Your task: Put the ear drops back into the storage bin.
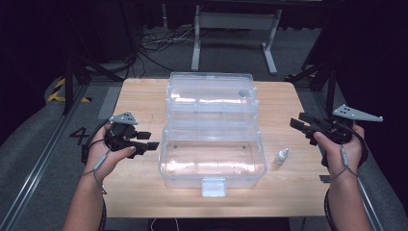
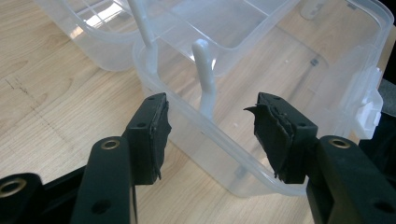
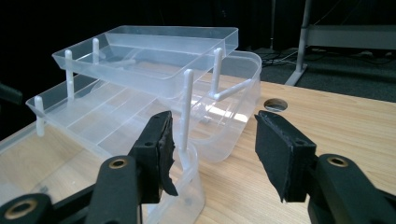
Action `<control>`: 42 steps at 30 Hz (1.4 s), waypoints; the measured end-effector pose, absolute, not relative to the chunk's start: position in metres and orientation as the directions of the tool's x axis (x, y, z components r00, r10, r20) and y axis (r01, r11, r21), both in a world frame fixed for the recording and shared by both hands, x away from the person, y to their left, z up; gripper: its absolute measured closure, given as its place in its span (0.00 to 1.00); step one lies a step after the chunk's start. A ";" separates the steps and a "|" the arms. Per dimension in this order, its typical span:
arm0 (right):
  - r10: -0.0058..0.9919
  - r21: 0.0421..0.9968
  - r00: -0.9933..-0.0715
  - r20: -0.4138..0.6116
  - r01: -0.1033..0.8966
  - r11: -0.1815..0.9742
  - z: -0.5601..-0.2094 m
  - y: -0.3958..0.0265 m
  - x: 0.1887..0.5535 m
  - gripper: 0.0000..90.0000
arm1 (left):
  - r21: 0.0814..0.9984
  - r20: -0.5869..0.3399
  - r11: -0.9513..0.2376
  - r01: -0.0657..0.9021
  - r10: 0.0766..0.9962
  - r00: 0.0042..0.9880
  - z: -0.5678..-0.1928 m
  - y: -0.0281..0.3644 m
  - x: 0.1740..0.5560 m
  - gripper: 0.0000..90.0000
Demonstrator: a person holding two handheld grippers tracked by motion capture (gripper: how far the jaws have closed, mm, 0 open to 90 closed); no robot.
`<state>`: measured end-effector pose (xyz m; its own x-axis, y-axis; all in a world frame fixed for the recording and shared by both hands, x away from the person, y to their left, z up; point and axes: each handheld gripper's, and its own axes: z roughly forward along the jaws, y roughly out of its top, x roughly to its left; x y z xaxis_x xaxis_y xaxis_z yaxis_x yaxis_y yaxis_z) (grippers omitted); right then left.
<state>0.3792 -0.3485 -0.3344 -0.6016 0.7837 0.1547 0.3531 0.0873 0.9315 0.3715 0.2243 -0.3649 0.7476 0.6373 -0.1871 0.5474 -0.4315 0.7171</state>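
The clear plastic organizer box (image 1: 211, 144) stands open in the middle of the wooden surface (image 1: 139, 192), its trays fanned up and back on thin white link arms (image 2: 205, 84) and its latch (image 1: 213, 186) facing the person. The left gripper (image 1: 151, 140) hovers just beside the box's left wall with its jaws spread and nothing between them; the right gripper (image 1: 294, 124) hangs well apart from the right wall, likewise released and empty. The likely trouble is the box itself: light and slick, it could skid or tip if only one gripper pushes on it. A careless pinch could also catch a link arm and twist a tray. The small dropper bottle (image 1: 282, 156) near the right wall could be knocked over as the right gripper comes in.
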 end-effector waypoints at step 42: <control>0.784 0.701 -0.615 0.079 0.594 0.395 -0.361 -0.344 0.383 0.58 | 0.697 -0.185 -0.429 0.574 0.666 0.723 -0.368 0.233 0.371 0.50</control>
